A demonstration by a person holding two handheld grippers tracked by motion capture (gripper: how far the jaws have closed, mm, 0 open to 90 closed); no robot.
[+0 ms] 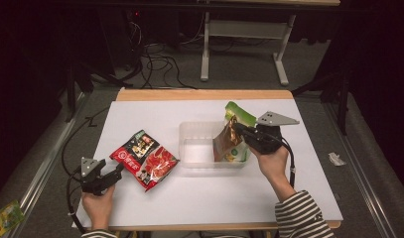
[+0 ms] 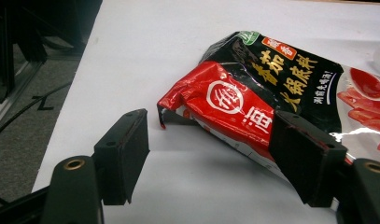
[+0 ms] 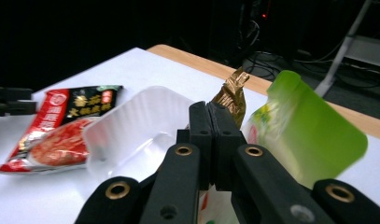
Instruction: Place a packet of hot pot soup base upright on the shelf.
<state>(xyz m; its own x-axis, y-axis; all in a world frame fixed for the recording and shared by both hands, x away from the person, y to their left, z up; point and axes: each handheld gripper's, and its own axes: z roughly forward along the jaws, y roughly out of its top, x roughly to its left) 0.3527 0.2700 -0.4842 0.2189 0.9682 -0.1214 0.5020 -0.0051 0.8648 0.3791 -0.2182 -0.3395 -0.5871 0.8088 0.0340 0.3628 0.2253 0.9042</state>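
The right gripper (image 1: 240,130) has its fingers pinching the green packet (image 1: 233,134), held upright, partly inside the clear tray (image 1: 189,130). The left gripper (image 2: 211,154), fingers spread, flanks a corner of the red packet (image 1: 146,158), which lies on the table (image 1: 199,198) beside the tray. Neither packet looks packed yet.

High view sits above your side, looking forward and down over the whole surface (image 1: 199,198). Your gripper views ride low and close, looking along the jaws. All three share the red packet (image 1: 145,158).
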